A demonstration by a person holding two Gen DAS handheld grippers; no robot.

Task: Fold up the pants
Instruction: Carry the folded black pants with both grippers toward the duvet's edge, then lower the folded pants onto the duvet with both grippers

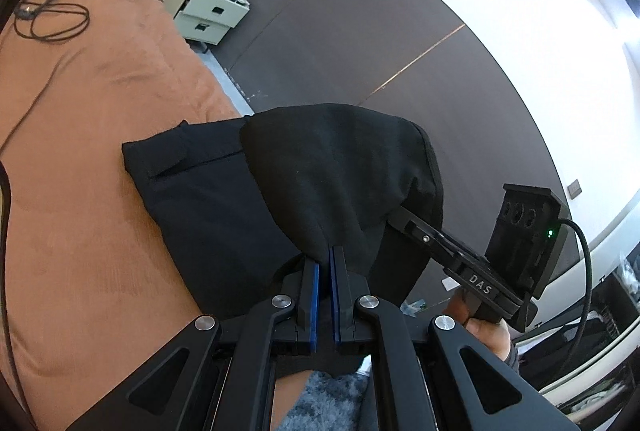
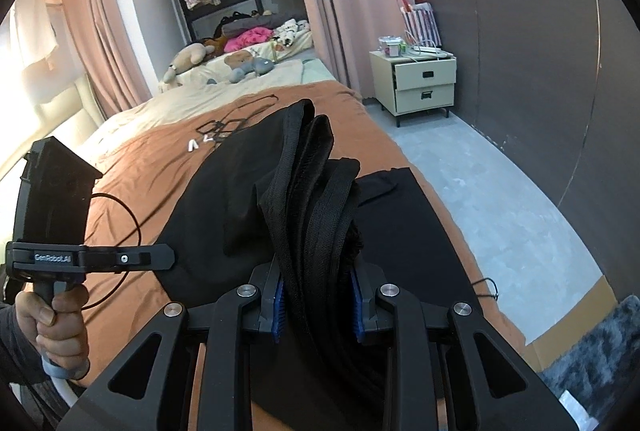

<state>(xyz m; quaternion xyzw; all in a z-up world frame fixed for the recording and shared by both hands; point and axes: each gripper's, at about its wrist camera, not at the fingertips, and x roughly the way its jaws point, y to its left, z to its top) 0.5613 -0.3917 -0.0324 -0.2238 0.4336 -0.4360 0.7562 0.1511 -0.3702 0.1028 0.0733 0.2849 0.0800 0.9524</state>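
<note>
Black pants (image 1: 224, 199) lie on the orange bedspread (image 1: 100, 103) near the bed's edge, partly lifted. My left gripper (image 1: 325, 259) is shut on a bunched fold of the pants and holds it above the flat part. My right gripper (image 2: 318, 283) is shut on the thick ribbed waistband (image 2: 304, 199) of the pants (image 2: 404, 231), which stands up between its blue pads. The right gripper's body also shows in the left wrist view (image 1: 472, 251), its fingers hidden under the lifted cloth. The left gripper's body shows in the right wrist view (image 2: 92, 255).
A black cable (image 1: 52, 15) lies coiled on the bedspread at the far side. A cream nightstand (image 2: 420, 79) with two drawers stands beside the bed. Grey floor (image 2: 500, 191) and a dark wall run along the bed's edge. A fuzzy grey rug (image 2: 600, 363) lies below.
</note>
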